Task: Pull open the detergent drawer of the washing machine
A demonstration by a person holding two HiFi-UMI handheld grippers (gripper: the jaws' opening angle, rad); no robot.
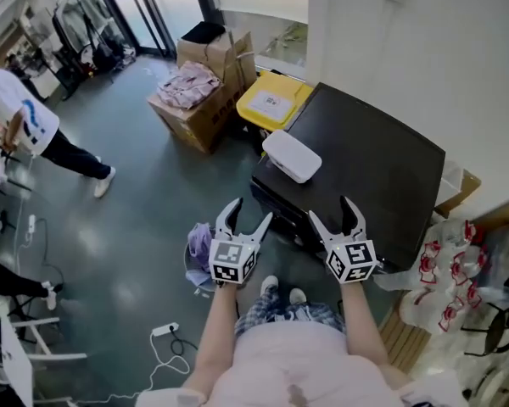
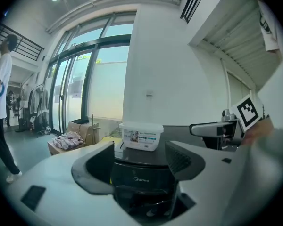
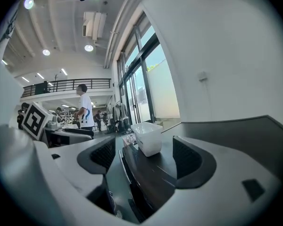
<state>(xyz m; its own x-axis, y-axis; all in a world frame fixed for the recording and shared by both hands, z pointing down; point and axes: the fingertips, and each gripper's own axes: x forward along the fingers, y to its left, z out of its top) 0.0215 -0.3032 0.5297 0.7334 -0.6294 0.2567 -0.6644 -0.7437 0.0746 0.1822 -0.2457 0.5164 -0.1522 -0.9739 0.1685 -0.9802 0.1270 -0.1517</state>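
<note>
Grey floor; black washing machine (image 1: 365, 168), white tub (image 1: 292, 155) on its top.
Left gripper (image 1: 249, 211) and right gripper (image 1: 330, 209) near machine's front, both spread, holding nothing.

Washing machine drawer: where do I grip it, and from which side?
Likely the top front band of the washing machine, approached head-on from the front, since it faces the left gripper, whose jaws stand apart. Its seams and pull recess cannot be made out.

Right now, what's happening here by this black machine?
A person stands facing a black washing machine, holding a gripper in each hand. The left gripper and right gripper both hover open near its front edge, gripping nothing and touching nothing. A white tub sits on top of the machine.
</note>
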